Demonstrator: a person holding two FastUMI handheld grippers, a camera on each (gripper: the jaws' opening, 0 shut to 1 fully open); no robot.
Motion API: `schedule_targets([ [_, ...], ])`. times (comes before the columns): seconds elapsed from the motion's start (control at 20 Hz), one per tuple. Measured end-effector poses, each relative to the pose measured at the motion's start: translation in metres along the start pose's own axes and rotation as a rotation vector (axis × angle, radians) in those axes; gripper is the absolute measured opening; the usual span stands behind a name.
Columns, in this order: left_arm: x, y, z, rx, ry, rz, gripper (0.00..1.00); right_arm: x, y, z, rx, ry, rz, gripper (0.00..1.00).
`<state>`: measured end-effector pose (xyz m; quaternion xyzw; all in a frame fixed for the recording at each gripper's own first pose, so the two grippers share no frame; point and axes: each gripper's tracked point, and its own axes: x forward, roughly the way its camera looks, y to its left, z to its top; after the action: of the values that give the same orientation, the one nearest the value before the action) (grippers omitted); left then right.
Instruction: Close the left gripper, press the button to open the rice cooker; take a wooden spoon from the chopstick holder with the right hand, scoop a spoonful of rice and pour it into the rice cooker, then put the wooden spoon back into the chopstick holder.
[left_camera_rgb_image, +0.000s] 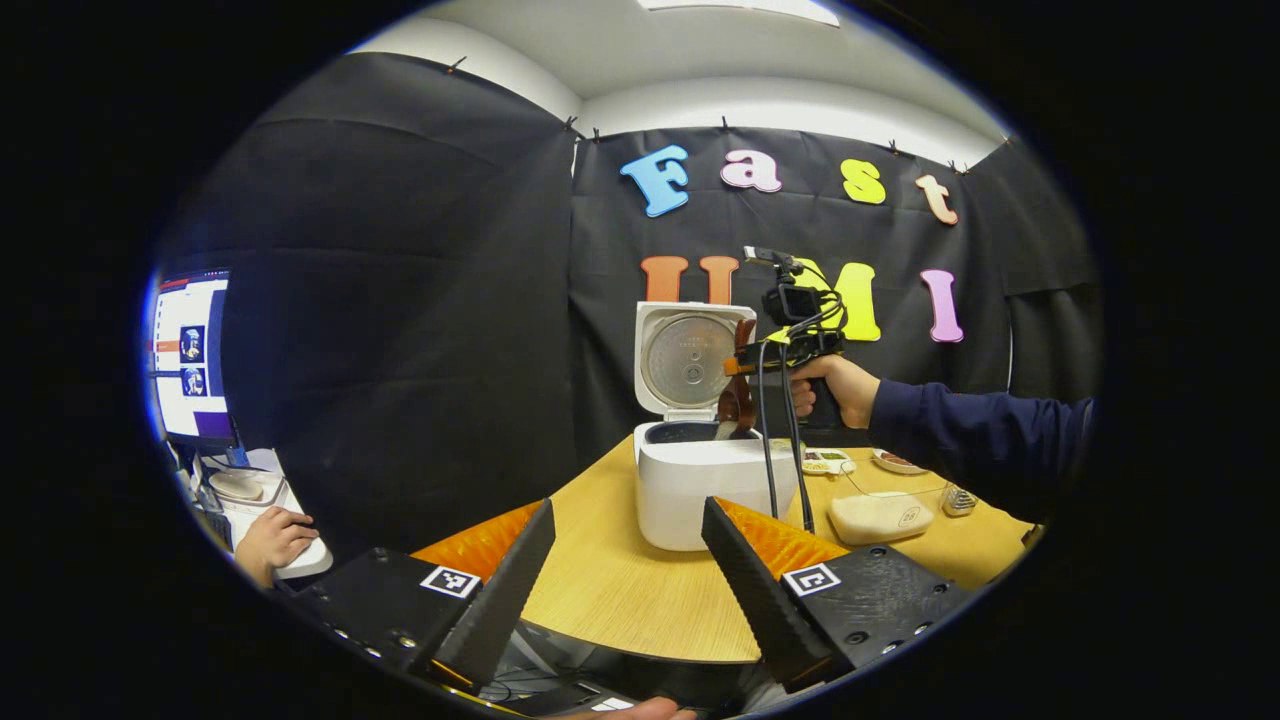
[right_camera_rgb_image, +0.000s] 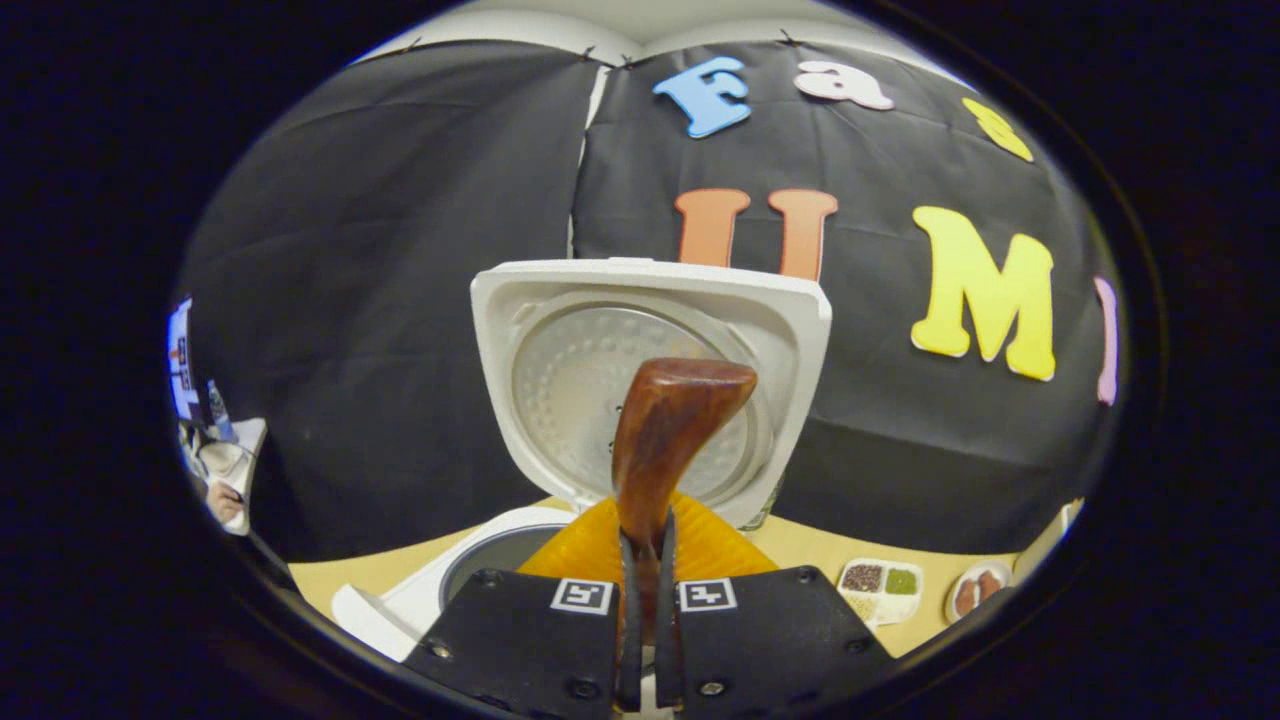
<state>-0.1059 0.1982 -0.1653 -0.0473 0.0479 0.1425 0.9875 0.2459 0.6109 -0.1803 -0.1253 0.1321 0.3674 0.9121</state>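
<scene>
Your left gripper (left_camera_rgb_image: 628, 570) hung with its fingers spread wide and nothing between them, low over the wooden table (left_camera_rgb_image: 640, 590), short of the white rice cooker (left_camera_rgb_image: 700, 480). Its lid (left_camera_rgb_image: 690, 360) stood upright and open. Further right, your right gripper (right_camera_rgb_image: 645, 590) was clamped on the wooden spoon (right_camera_rgb_image: 665, 430), held above the cooker's open pot with the bowl end toward the lid. Beyond it, small dishes (right_camera_rgb_image: 880, 585) sat on the table.
</scene>
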Motion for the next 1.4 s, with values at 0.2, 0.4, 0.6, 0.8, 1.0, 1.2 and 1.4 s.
schedule_targets([
  [0.2,0.003,-0.001,-0.003,-0.008,0.011,-0.002,0.94,-0.006,0.011,0.003,-0.155,0.003,0.003,0.11],
  [0.4,0.003,-0.015,-0.002,-0.038,0.025,-0.033,0.94,-0.020,0.029,0.003,-0.244,-0.010,0.001,0.11],
  [0.6,-0.005,-0.022,0.007,-0.030,0.004,-0.038,0.93,-0.048,0.025,0.017,-0.175,-0.042,0.001,0.11],
  [0.8,-0.014,-0.028,0.019,0.002,-0.033,-0.036,0.93,-0.084,-0.001,0.034,-0.136,-0.085,-0.030,0.11],
  [1.0,-0.012,-0.044,0.026,0.014,-0.049,-0.057,0.93,-0.126,-0.046,0.032,-0.078,-0.113,-0.082,0.11],
  [1.2,0.000,-0.069,0.030,0.017,-0.057,-0.096,0.93,-0.171,-0.103,0.026,-0.036,-0.137,-0.138,0.12],
  [1.4,0.016,-0.095,0.031,0.031,-0.060,-0.128,0.93,-0.220,-0.154,0.012,0.003,-0.126,-0.184,0.12],
])
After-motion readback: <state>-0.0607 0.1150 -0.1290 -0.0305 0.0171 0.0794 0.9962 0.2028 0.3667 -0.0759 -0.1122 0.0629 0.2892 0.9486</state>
